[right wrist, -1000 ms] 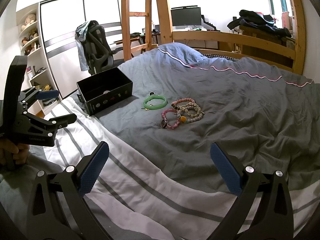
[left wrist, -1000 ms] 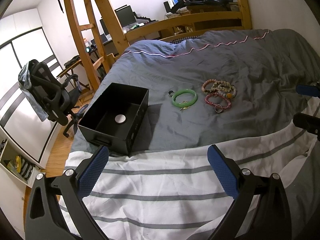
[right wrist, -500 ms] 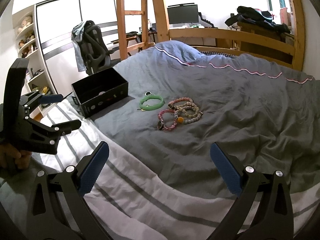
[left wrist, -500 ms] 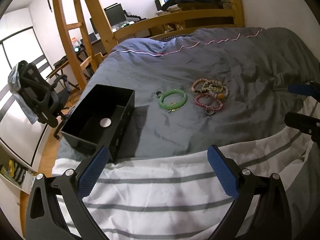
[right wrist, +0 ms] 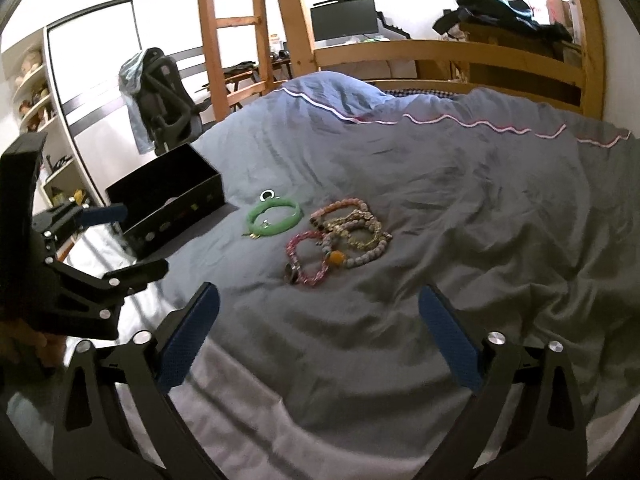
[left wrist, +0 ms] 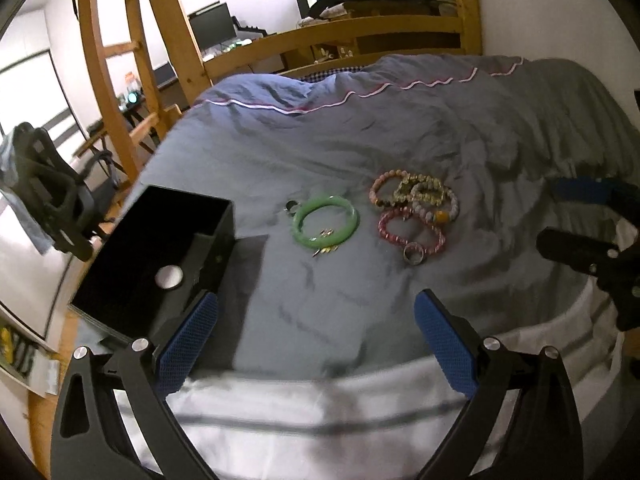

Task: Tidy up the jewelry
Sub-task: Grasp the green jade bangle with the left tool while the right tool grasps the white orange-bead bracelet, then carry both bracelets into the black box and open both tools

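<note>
While a grey duvet [right wrist: 460,200] is covering the whole bed, a black open box [left wrist: 156,256] is sitting on it at the left, holding nothing but a pale disc on its floor. Both claws, the left gripper [left wrist: 316,336] and the right gripper [right wrist: 320,332], are hovering wide apart and holding nothing. Just right of the box, a green bangle [left wrist: 325,222] is lying beside a tangled heap of beaded bracelets [left wrist: 414,208], with a small ring [left wrist: 415,253] touching it. Because the strands are overlapping, pinching one is likely dragging the others along, and the ring could be slipping into a fold
</note>
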A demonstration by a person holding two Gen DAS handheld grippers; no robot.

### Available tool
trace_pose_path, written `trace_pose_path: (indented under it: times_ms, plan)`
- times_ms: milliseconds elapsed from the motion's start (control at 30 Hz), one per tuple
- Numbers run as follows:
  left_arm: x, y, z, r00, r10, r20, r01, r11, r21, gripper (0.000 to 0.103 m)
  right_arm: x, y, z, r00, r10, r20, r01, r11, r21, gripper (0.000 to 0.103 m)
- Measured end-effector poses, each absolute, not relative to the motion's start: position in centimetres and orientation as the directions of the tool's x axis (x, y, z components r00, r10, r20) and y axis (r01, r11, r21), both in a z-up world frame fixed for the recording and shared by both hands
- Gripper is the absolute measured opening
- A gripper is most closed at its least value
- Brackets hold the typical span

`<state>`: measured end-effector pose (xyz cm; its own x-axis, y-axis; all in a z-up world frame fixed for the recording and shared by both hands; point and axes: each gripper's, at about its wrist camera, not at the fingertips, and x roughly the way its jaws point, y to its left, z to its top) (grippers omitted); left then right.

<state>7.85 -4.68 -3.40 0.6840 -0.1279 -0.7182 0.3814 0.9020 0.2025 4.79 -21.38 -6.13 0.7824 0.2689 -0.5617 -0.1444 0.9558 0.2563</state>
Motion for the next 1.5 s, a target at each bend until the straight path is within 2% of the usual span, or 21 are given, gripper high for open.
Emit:
trace_pose_path:
  times_ms: [100, 133, 233, 300, 467, 500, 567, 600, 633, 667, 767, 967, 1500]
  plan:
    - [10.2, -5.5, -4.3, 0.668, -0.146, -0.73, 0.385, 0.907, 0.17, 0.086, 6.6, -21.7, -6.8, 0.777, 0.264, -0.572, -0.137, 0.957, 0.255, 0.082]
    - [11.1, -5.9, -4.6, 0.663, -0.153, -0.733, 0.386, 0.908, 0.16, 0.085, 7.3, -21.7, -7.0, 0.772, 0.264, -0.578, -0.137, 0.957, 0.255, 0.08]
    - [13.6, -7.0, -6.0, 0.654, -0.149, -0.742, 0.388, 0.908, 0.159, 0.084, 10.0, -21.6, -8.0, 0.753, 0.29, -0.591, -0.157, 0.951, 0.266, 0.065]
    - [15.1, -7.8, -7.0, 0.646, -0.149, -0.749, 0.391, 0.907, 0.158, 0.084, 11.3, -21.5, -8.5, 0.748, 0.297, -0.593, -0.168, 0.95, 0.263, 0.058]
    - [18.2, -9.4, -9.3, 0.629, -0.142, -0.764, 0.409, 0.897, 0.169, 0.084, 15.0, -21.0, -10.5, 0.699, 0.319, -0.64, -0.192, 0.946, 0.262, 0.051]
    - [18.7, -9.7, -9.7, 0.62, -0.144, -0.771, 0.412, 0.897, 0.163, 0.084, 15.5, -20.9, -11.1, 0.682, 0.322, -0.657, -0.195, 0.946, 0.26, 0.046]
    - [19.7, -10.2, -10.7, 0.596, -0.153, -0.788, 0.424, 0.893, 0.148, 0.073, 16.4, -20.5, -12.5, 0.637, 0.301, -0.709, -0.19, 0.954, 0.234, 0.037]
    - [20.1, -10.3, -11.0, 0.584, -0.164, -0.795, 0.432, 0.892, 0.133, 0.068, 16.5, -20.5, -12.8, 0.634, 0.307, -0.71, -0.191, 0.952, 0.241, 0.028]
    - [20.4, -10.3, -11.0, 0.568, -0.18, -0.803, 0.436, 0.894, 0.108, 0.056, 16.5, -20.7, -12.8, 0.636, 0.313, -0.706, -0.19, 0.949, 0.25, 0.019]
    - [20.8, -10.2, -11.0, 0.563, -0.181, -0.806, 0.428, 0.898, 0.097, 0.038, 16.7, -20.8, -12.7, 0.629, 0.331, -0.704, -0.196, 0.943, 0.269, 0.013]
    - [21.4, -9.7, -11.0, 0.536, -0.194, -0.821, 0.42, 0.906, 0.06, 0.021, 16.4, -20.9, -12.1, 0.645, 0.347, -0.681, -0.211, 0.937, 0.277, 0.013]
    - [20.3, -9.6, -9.9, 0.535, -0.219, -0.816, 0.432, 0.901, 0.041, 0.01, 15.2, -21.5, -9.4, 0.705, 0.386, -0.595, -0.23, 0.918, 0.323, 0.013]
    - [13.7, -6.6, -4.7, 0.545, -0.294, -0.785, 0.415, 0.908, -0.052, 0.01, 10.3, -23.6, -5.6, 0.738, 0.455, -0.498, -0.225, 0.862, 0.454, 0.013]
